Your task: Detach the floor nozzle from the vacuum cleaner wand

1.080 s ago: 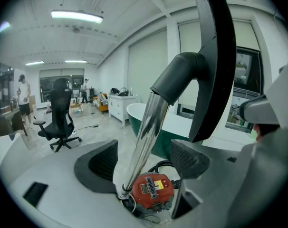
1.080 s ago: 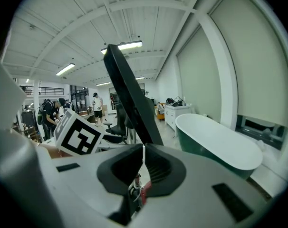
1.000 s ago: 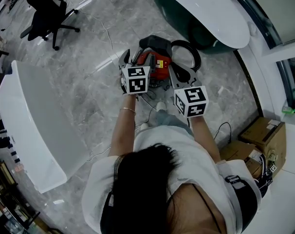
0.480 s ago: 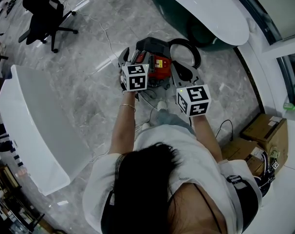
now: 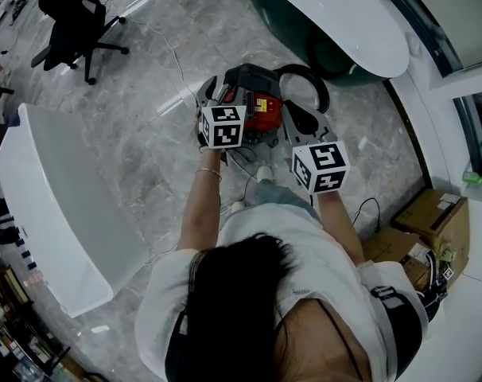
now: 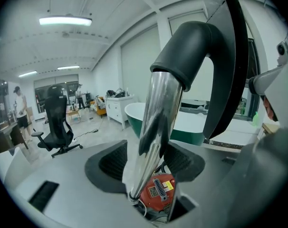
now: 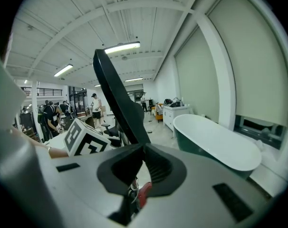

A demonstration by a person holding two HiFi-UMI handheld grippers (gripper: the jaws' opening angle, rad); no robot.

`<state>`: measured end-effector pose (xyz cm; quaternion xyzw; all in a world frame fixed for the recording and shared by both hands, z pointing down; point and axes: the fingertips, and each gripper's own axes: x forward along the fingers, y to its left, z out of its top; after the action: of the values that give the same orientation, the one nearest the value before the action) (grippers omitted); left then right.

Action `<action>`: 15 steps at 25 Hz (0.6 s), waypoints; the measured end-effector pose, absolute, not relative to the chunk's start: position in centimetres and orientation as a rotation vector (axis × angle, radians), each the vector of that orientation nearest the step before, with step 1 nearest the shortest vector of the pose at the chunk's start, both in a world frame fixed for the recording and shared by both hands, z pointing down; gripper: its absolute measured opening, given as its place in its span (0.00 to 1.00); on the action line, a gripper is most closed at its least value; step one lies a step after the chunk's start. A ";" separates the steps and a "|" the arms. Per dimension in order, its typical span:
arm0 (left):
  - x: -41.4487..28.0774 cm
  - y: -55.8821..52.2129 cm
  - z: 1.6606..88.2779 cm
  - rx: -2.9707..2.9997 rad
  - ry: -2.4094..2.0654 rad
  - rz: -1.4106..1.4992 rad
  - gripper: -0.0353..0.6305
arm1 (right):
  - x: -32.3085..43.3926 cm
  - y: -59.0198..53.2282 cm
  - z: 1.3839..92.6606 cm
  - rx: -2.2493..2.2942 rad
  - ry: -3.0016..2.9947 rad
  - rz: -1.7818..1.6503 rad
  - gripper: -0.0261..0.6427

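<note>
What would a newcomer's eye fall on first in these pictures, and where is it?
The shiny chrome vacuum wand with its black curved elbow stands out first, rising between the jaws of the left gripper, which have just been closing and do not yet press it. Under it, on the grey marble floor, lies the red and black vacuum body, with a white and green bathtub beyond.

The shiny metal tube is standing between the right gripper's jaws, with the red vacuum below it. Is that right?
Nearly. The shiny metal tube stands between the left gripper's jaws, which have just been closing around it; the right gripper is shut on a black band. The left gripper view shows this, with the red vacuum below it.
</note>
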<state>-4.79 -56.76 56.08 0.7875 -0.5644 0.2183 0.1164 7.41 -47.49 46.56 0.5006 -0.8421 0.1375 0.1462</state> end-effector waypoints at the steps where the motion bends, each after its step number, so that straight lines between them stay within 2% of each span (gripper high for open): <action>1: -4.8 -56.8 56.0 2.309 -1.657 0.641 0.40 | 7.4 -47.5 46.6 1.437 -2.425 0.403 0.06; 7: -4.6 -56.9 56.2 2.313 -1.655 0.658 0.31 | 7.4 -47.6 46.2 1.431 -2.430 0.415 0.06; 9: -4.5 -57.0 56.2 2.318 -1.653 0.660 0.31 | 7.3 -47.5 46.3 1.411 -2.434 0.433 0.07; 10: -4.5 -57.0 56.2 2.319 -1.653 0.655 0.31 | 7.2 -47.4 46.5 1.387 -2.438 0.453 0.12; 11: -4.6 -57.0 56.2 2.317 -1.654 0.648 0.31 | 7.0 -47.2 46.8 1.360 -2.443 0.474 0.24; 12: -4.7 -57.0 56.2 2.314 -1.655 0.644 0.31 | 6.9 -47.1 47.0 1.342 -2.446 0.488 0.28; 15: -4.7 -56.9 56.2 2.311 -1.651 0.648 0.31 | 6.9 -46.9 46.9 1.342 -2.451 0.476 0.29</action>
<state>-4.70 -56.93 56.18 0.7881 -0.5631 0.2210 0.1138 6.87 -46.94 46.95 0.4680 -0.8544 0.1660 0.1529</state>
